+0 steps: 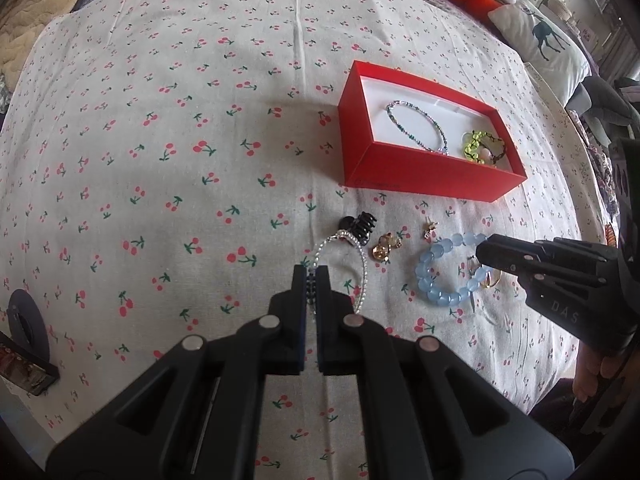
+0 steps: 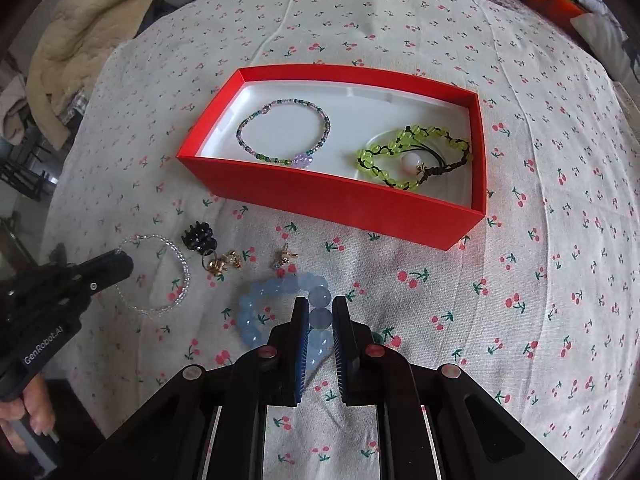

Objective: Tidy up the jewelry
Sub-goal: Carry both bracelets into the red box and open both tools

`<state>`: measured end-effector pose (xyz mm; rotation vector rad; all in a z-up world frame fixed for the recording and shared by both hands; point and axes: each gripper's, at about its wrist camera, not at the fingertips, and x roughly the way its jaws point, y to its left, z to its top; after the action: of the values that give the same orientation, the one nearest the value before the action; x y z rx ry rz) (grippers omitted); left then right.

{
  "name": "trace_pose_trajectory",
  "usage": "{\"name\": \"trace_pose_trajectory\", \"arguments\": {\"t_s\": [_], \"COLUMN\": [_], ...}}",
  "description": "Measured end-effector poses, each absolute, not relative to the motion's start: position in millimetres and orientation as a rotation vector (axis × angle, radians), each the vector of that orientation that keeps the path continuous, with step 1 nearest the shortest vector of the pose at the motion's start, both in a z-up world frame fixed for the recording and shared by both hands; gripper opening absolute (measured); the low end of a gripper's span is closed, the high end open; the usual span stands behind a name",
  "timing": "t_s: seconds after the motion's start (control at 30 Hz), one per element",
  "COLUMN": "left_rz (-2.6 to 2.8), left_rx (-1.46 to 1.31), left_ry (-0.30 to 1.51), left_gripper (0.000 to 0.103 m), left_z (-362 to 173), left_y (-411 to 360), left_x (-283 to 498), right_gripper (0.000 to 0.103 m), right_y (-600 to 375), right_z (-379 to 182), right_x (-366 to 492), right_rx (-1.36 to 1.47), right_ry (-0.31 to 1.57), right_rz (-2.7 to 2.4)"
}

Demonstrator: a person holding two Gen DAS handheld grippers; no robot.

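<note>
Down on the cherry-print cloth, the left gripper has its fingers pinched together on the clear crystal bracelet, the strand caught between the pads at the fingertips; the rest of the loop curves away ahead and to the right of those fingers, lying on the cloth. Just beyond the loop's far end sits a black hair claw, and a little right of it a gold charm and a small earring.

The right gripper is clamped on the blue bead bracelet: a few large beads sit squeezed between its two fingers, while the remaining beads arc out to the left of the fingertips, resting on the cloth. In the left wrist view its tips cover the bracelet's right side.

Farther ahead of both pairs of fingers stands the red box, open. Inside, a thin multicoloured bead bracelet lies on the left, a green bead bracelet on the right, apart.
</note>
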<state>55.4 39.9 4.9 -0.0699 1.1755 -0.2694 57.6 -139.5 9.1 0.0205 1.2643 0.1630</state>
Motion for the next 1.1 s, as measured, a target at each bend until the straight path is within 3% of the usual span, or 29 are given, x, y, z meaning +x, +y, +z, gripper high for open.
{"name": "trace_pose_trajectory", "arguments": {"t_s": [0.57, 1.1], "left_rz": [-0.327, -0.376], "left_rx": [-0.121, -0.211], "left_ry": [1.084, 1.006], "left_gripper": [0.004, 0.004], "left_z": [46, 76], "left_y": [30, 12], "left_x": [54, 77], "right_gripper": [0.012, 0.012], "right_y": [-142, -168], "right_z": [76, 106], "right_x": [36, 57], "right_rx": [0.098, 0.223], "right_ry": [1.104, 0.997], "right_rz": [0.241, 0.208]}}
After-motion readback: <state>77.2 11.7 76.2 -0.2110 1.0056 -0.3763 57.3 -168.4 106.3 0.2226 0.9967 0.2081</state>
